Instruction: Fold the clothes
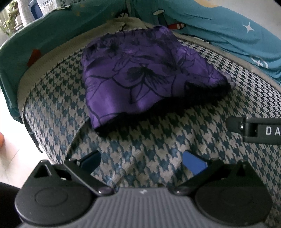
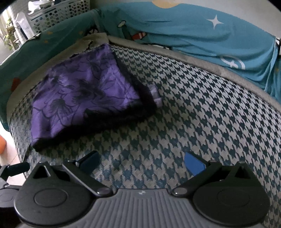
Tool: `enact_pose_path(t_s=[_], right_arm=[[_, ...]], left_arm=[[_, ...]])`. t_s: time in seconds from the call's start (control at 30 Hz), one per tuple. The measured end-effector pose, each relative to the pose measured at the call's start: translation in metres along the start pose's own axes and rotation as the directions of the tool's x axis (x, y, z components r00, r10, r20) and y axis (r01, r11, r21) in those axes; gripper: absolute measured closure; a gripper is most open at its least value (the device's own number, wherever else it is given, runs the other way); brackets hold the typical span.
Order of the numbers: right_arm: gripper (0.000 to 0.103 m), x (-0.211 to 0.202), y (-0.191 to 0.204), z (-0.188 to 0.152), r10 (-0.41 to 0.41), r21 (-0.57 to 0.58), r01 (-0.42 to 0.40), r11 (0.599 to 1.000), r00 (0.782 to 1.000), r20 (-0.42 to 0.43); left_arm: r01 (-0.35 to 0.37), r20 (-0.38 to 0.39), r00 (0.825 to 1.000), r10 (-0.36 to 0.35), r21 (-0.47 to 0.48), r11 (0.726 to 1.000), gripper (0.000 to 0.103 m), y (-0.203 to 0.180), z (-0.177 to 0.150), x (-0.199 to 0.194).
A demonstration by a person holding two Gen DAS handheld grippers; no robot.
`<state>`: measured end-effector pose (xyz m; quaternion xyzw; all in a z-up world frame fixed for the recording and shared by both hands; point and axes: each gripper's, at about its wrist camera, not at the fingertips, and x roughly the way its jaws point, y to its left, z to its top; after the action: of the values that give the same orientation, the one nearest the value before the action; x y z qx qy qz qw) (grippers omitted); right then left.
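A purple garment (image 1: 140, 75) with a dark floral print lies folded into a compact bundle on the houndstooth cushion (image 1: 158, 140), toward its back left corner; its underside and inner layers are hidden, and a paler strip pokes out at its right edge in the right wrist view. The left gripper (image 1: 143, 162) and the right gripper (image 2: 142, 162) both hover over bare cushion in front of the bundle, fingers spread apart and holding nothing. Behind the cushion, a teal sheet (image 2: 193, 31) with stars and cartoon prints is cut off by the frame, and a perforated basket (image 2: 58, 12) at the upper left is only partly visible.
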<state>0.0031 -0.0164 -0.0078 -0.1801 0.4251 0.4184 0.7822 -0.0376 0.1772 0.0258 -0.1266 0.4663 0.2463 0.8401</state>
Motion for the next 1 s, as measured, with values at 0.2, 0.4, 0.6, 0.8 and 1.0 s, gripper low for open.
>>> enact_pose_path(t_s=[0.2, 0.4, 0.6, 0.8, 1.0], right_arm=[[0.000, -0.002, 0.001, 0.001, 0.005, -0.004, -0.005, 1.000, 1.000, 0.007], [0.000, -0.003, 0.003, 0.002, 0.016, -0.023, -0.016, 1.000, 1.000, 0.009], [0.000, -0.004, 0.004, 0.002, 0.017, -0.038, -0.017, 0.999, 1.000, 0.010], [0.000, -0.009, 0.005, 0.001, 0.013, -0.043, -0.012, 0.999, 1.000, 0.020], [0.000, -0.013, 0.005, 0.001, -0.009, -0.054, 0.010, 0.998, 1.000, 0.026]], left_arm=[[-0.005, 0.000, 1.000, 0.005, -0.010, 1.000, 0.000, 0.002, 0.001, 0.000], [-0.013, -0.009, 1.000, 0.013, -0.021, 1.000, 0.000, 0.002, -0.004, -0.001], [-0.017, -0.004, 1.000, 0.017, -0.024, 1.000, 0.000, -0.001, -0.007, -0.008], [-0.015, -0.005, 1.000, 0.015, -0.027, 1.000, 0.000, -0.006, -0.011, -0.017], [-0.006, -0.028, 1.000, 0.006, -0.006, 1.000, 0.000, -0.014, -0.018, -0.025]])
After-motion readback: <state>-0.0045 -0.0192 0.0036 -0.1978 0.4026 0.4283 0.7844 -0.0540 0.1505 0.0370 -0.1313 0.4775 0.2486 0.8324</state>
